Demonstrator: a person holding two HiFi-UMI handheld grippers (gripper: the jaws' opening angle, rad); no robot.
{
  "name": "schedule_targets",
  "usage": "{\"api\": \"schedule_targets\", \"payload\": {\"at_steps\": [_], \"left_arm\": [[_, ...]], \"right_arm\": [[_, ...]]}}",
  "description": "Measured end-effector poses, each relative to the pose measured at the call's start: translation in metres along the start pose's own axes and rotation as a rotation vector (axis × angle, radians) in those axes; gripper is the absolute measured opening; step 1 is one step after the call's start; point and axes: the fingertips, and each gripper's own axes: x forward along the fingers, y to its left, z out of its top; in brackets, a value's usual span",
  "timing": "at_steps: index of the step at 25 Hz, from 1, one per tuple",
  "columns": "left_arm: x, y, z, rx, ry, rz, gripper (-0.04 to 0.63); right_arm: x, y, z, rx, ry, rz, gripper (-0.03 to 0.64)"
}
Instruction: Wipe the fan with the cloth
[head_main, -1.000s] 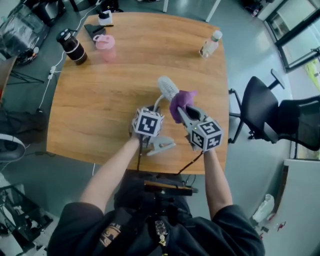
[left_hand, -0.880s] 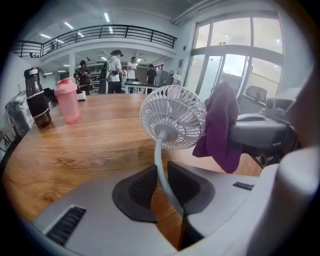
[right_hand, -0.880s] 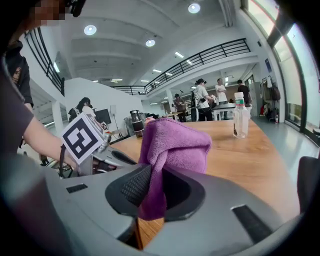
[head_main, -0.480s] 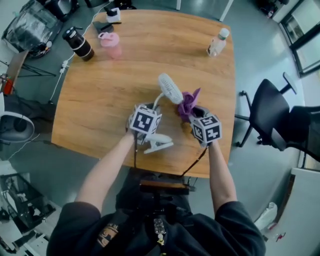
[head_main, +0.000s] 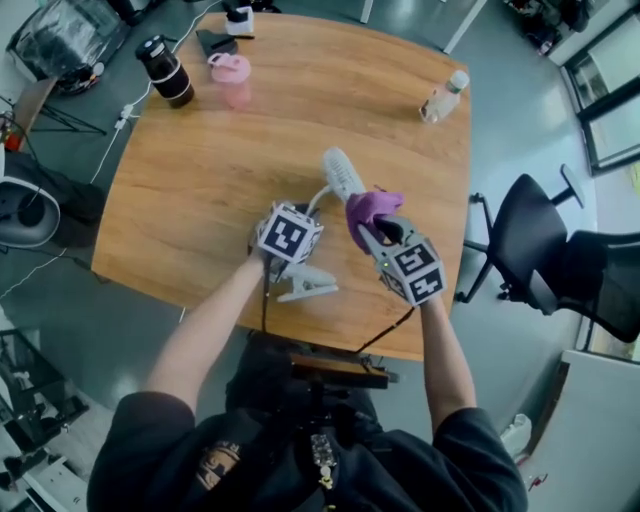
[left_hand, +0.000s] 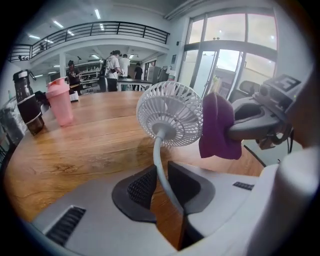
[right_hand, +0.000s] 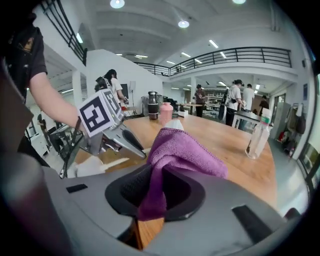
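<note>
Purple cloth (right_hand: 185, 150) is clenched in the right tongs (right_hand: 157, 187) and held just beside the white fan (head_main: 340, 175), toward the worktop's (head_main: 200, 180) near edge. The fan's neck (left_hand: 158, 152) is grasped by the left tongs (left_hand: 160, 180). Light, even strokes are advised, so the neck is not bent.

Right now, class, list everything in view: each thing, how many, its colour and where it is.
table: one, light wood, centre.
fan: one, white, near edge of the table.
cloth: one, purple, beside the fan's head.
flask: one, black, far left corner.
shaker cup: one, pink, beside the flask.
bottle: one, clear, far right edge.
office chairs: two, black, floor right of the table.
people: several, distant background.
left gripper: one, grey, shut on the fan's neck.
right gripper: one, grey, shut on the cloth.
</note>
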Motion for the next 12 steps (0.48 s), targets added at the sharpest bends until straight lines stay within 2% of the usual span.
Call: {"api": "schedule_targets", "payload": {"at_steps": [5, 12], "left_arm": [[0.002, -0.008, -0.005, 0.035, 0.041, -0.043, 0.08], [-0.003, -0.006, -0.014, 0.194, 0.096, -0.092, 0.087]], "right_arm": [[-0.003, 0.01, 0.048, -0.105, -0.041, 0.04, 0.074], [0.005, 0.022, 0.076, -0.284, 0.055, 0.148, 0.074]]}}
